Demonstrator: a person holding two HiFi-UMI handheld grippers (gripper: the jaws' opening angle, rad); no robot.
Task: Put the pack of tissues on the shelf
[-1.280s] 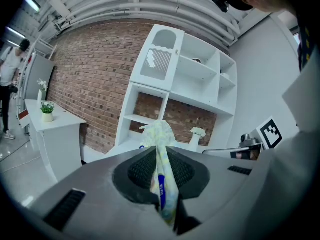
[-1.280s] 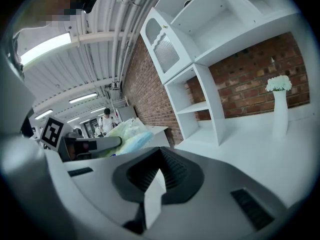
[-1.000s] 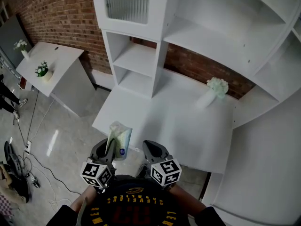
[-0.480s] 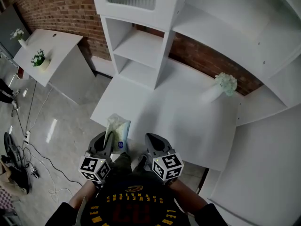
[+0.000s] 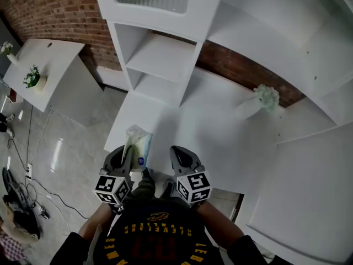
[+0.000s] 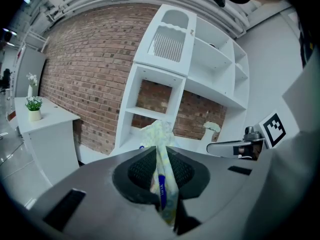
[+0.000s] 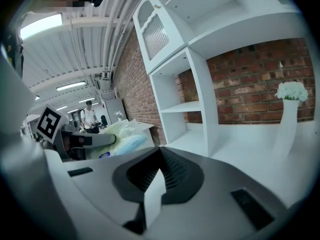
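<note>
Left tool (image 5: 122, 158) is clamping shut on the pack of tissues (image 5: 137, 145): in the left gripper view the jaws are squeezing the pack's lower end flat, and the rest is sticking up and forward out of the tool (image 6: 162, 184). You're holding the pack in the air by the near left corner of the white surface (image 5: 220, 142), well short of the shelf (image 5: 160, 57), so it's not placed yet

Right tool (image 5: 185, 159) is riding alongside with its jaws drawn together. A pale sliver is showing at the seam in the right gripper view and I can't tell what it is. It isn't touching the pack

Handling, judging by looks: the pack is light and soft, it's giving under the pads, and the wrapper is probably slick. You're gripping only a thin end, so the free part is likely flopping and may be creeping out. A hold lower on the fuller body would be safer. Nothing fragile here, but the vase of flowers (image 5: 259, 101) is standing on the surface to the right
</note>
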